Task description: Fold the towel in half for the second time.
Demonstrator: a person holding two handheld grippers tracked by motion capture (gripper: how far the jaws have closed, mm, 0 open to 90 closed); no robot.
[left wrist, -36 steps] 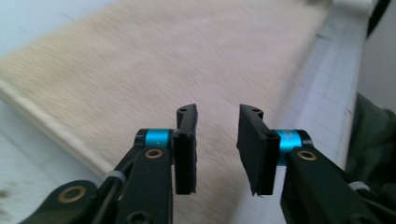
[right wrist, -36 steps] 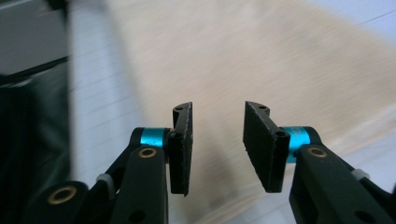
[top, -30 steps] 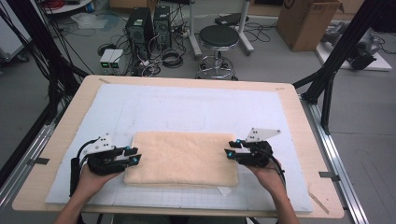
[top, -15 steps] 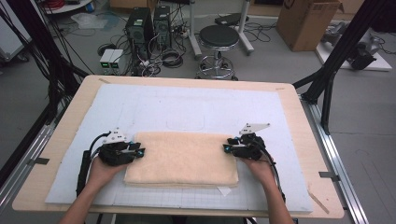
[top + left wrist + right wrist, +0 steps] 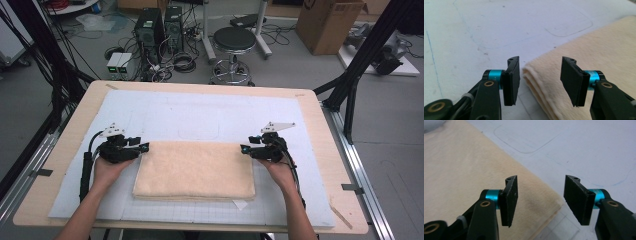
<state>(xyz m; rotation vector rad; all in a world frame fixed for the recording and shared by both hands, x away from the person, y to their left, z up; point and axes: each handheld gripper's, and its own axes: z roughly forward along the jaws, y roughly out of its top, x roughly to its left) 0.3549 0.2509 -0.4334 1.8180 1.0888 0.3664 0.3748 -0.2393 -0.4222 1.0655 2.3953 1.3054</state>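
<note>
A grey concrete floor (image 5: 300,70) is stretching out behind the wooden table (image 5: 320,125), which is wearing a pale blue-white mat (image 5: 200,110). A black round stool (image 5: 234,39) on a chrome base is standing just beyond the table's far edge. To its left, two black computer towers (image 5: 160,27) are sitting among tangled cables (image 5: 182,57), with a small white box (image 5: 119,63) near them. A cardboard box (image 5: 327,22) is resting at the upper right. Black frame struts (image 5: 360,60) are slanting down on both sides. Even light is falling over everything.
</note>
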